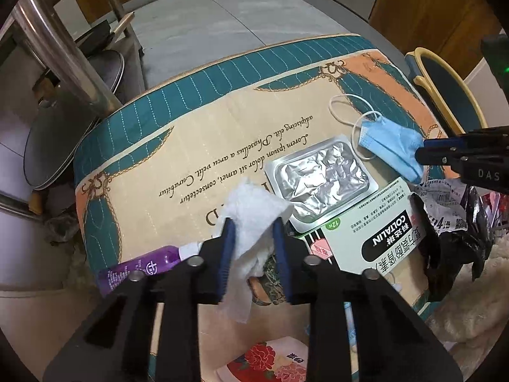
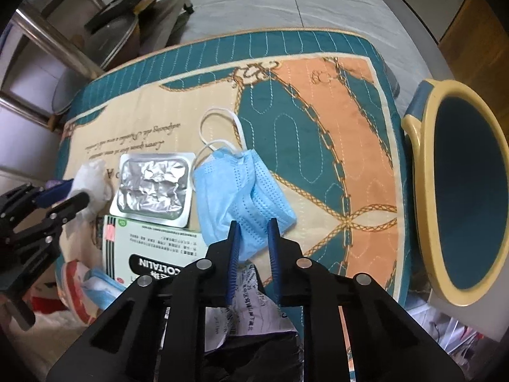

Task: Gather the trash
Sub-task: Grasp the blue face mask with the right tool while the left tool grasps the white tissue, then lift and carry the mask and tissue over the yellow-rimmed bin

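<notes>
Quilted teal, cream and orange mat [image 2: 318, 121] over a table, trash scattered on it, grey tiled floor beyond.

Left gripper [image 1: 254, 226]: jaws narrow, blue pads pressing both sides of a crumpled white tissue [image 1: 254, 210], which bulges above the fingertips and hangs down between them. Right gripper [image 2: 253, 227]: jaws narrow, pinching the near edge of a blue face mask [image 2: 238, 191]; the rest of the mask lies flat on the mat, white ear loops trailing toward the far side. Between tissue and mask sits an empty foil blister tray [image 2: 152, 187], its near edge overlapping a green-and-white medicine box [image 2: 149, 248]. Purple tube [image 1: 136, 267] just left of the left gripper. Crumpled receipt [image 2: 251, 305] and black bag [image 1: 445, 254] at the mat's near edge. Yellow-rimmed blue bin [image 2: 458, 191] stands off the mat's right side.
</notes>
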Action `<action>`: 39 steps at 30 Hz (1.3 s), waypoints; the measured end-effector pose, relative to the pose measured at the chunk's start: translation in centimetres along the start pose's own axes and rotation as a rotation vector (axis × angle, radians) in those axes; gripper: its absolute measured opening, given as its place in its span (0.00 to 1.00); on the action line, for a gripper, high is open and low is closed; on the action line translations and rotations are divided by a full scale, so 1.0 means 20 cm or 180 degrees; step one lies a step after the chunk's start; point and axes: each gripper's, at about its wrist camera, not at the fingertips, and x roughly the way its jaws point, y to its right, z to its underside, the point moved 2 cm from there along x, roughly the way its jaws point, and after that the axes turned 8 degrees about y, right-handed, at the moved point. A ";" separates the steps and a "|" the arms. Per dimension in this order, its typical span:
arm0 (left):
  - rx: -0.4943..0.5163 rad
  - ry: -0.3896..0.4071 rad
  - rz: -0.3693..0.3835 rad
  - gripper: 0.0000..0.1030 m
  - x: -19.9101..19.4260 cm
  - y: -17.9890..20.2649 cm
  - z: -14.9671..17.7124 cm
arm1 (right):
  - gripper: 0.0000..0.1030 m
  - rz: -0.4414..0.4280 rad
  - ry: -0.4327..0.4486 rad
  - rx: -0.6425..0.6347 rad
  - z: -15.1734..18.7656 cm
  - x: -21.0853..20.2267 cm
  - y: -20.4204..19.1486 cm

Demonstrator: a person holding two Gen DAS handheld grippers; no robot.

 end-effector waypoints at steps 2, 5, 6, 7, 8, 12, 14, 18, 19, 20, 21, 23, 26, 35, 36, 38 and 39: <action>-0.0060 0.0067 0.0009 0.15 -0.02 -0.01 -0.02 | 0.16 -0.0028 0.0076 -0.0016 -0.01 -0.03 0.00; -0.0088 0.0209 -0.0045 0.15 -0.06 -0.02 -0.06 | 0.16 -0.0099 0.0241 -0.0014 -0.04 -0.11 0.00; -0.0091 0.0244 -0.0062 0.15 -0.07 -0.02 -0.07 | 0.16 -0.0132 0.0322 -0.0027 -0.05 -0.15 -0.01; -0.0102 0.0303 -0.0070 0.15 -0.09 -0.01 -0.08 | 0.16 -0.0154 0.0382 -0.0051 -0.06 -0.18 -0.02; -0.0112 0.0342 -0.0073 0.15 -0.10 -0.01 -0.09 | 0.16 -0.0167 0.0444 -0.0079 -0.07 -0.21 -0.03; -0.0123 0.0563 -0.0092 0.15 -0.17 -0.01 -0.14 | 0.16 -0.0155 0.0682 -0.0154 -0.10 -0.32 -0.02; -0.0159 0.0687 -0.0083 0.15 -0.21 0.00 -0.16 | 0.16 -0.0190 0.0777 -0.0141 -0.12 -0.37 -0.01; -0.0204 0.0901 -0.0029 0.15 -0.29 0.02 -0.22 | 0.16 -0.0123 0.0967 -0.0189 -0.15 -0.46 0.00; -0.0212 0.0935 -0.0011 0.15 -0.30 0.02 -0.23 | 0.16 -0.0090 0.1016 -0.0214 -0.15 -0.48 0.01; -0.0219 0.0966 0.0006 0.15 -0.31 0.03 -0.25 | 0.16 -0.0070 0.1051 -0.0225 -0.16 -0.49 0.01; -0.0214 0.0996 0.0011 0.15 -0.31 0.05 -0.26 | 0.16 -0.0057 0.1074 -0.0231 -0.17 -0.50 0.02; -0.0178 0.1039 0.0014 0.15 -0.32 0.08 -0.28 | 0.16 -0.0015 0.1123 -0.0242 -0.17 -0.53 0.04; -0.0151 0.1059 0.0043 0.15 -0.32 0.11 -0.30 | 0.16 0.0005 0.1162 -0.0231 -0.17 -0.55 0.07; -0.0028 0.1102 0.0088 0.15 -0.31 0.24 -0.37 | 0.16 0.0079 0.1214 -0.0191 -0.14 -0.59 0.17; -0.0017 0.1105 0.0092 0.15 -0.31 0.25 -0.38 | 0.16 0.0087 0.1218 -0.0182 -0.14 -0.59 0.18; -0.0001 0.1109 0.0118 0.15 -0.31 0.28 -0.39 | 0.16 0.0105 0.1225 -0.0162 -0.13 -0.60 0.21; 0.0013 0.1114 0.0135 0.15 -0.31 0.30 -0.39 | 0.16 0.0115 0.1229 -0.0151 -0.13 -0.61 0.23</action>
